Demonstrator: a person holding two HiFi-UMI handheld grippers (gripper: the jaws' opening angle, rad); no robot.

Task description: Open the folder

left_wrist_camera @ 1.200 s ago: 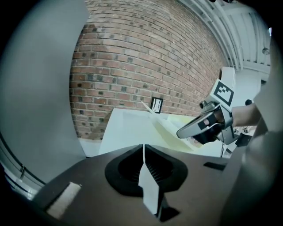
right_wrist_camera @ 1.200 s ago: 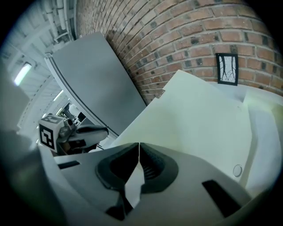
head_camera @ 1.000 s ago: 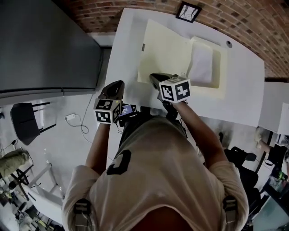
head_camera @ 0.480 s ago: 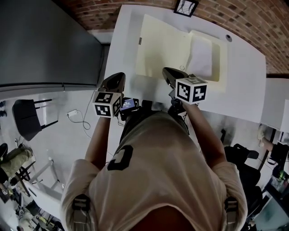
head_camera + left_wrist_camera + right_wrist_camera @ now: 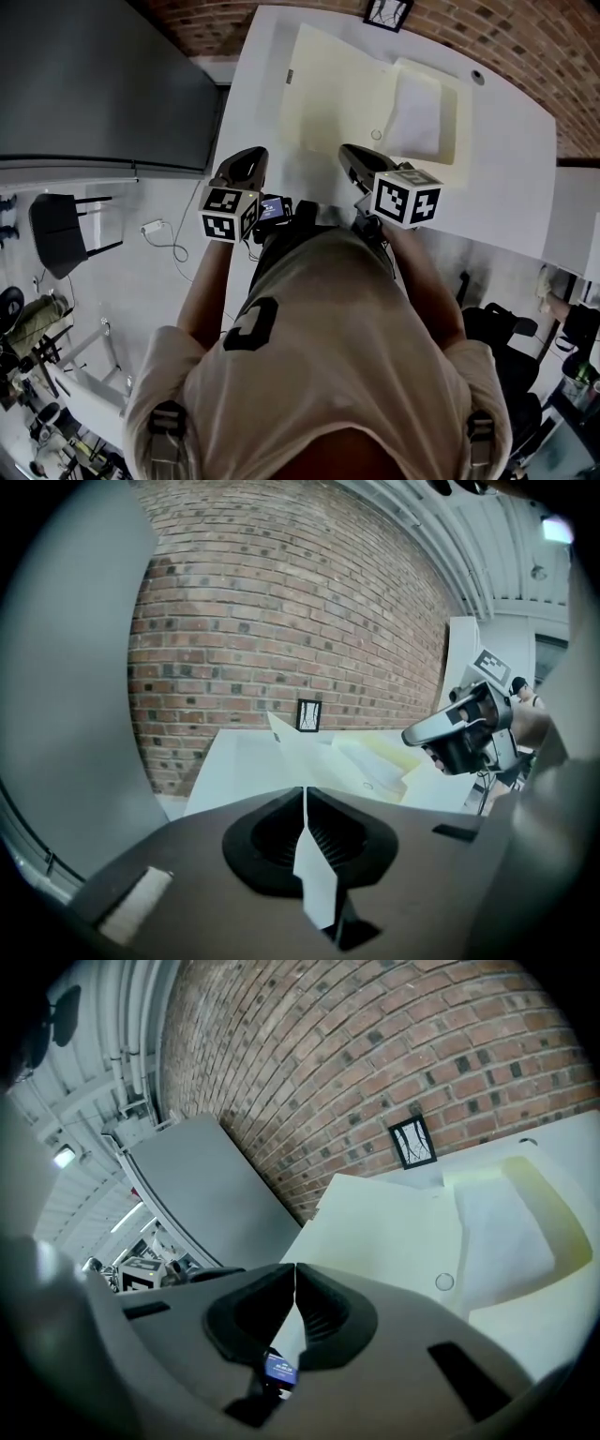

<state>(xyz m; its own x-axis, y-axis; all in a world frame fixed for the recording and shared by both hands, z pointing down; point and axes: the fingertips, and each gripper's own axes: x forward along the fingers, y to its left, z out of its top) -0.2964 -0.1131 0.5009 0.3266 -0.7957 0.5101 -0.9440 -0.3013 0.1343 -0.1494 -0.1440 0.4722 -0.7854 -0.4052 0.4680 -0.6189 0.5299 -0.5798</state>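
Note:
A cream folder (image 5: 337,89) lies open on the white table (image 5: 506,169), its left flap spread flat and a white sheet (image 5: 417,117) in its right half. The left gripper (image 5: 251,155) hovers at the table's near left edge, shut with nothing held. The right gripper (image 5: 349,150) hangs just short of the folder's near edge, also shut and empty. In the left gripper view the jaws (image 5: 304,789) meet in front of the folder (image 5: 356,761), with the right gripper (image 5: 459,728) to the side. In the right gripper view the shut jaws (image 5: 295,1267) face the folder (image 5: 403,1227) and its round snap (image 5: 444,1282).
A small framed marker card (image 5: 388,11) stands at the table's far edge against the brick wall. A tall grey cabinet (image 5: 94,84) flanks the table on the left. A black chair (image 5: 56,234) and cables sit on the floor below it.
Both grippers have lifted and drawn back from the folder's near edge, and the right one has shifted to the right. The folder stays open and still.

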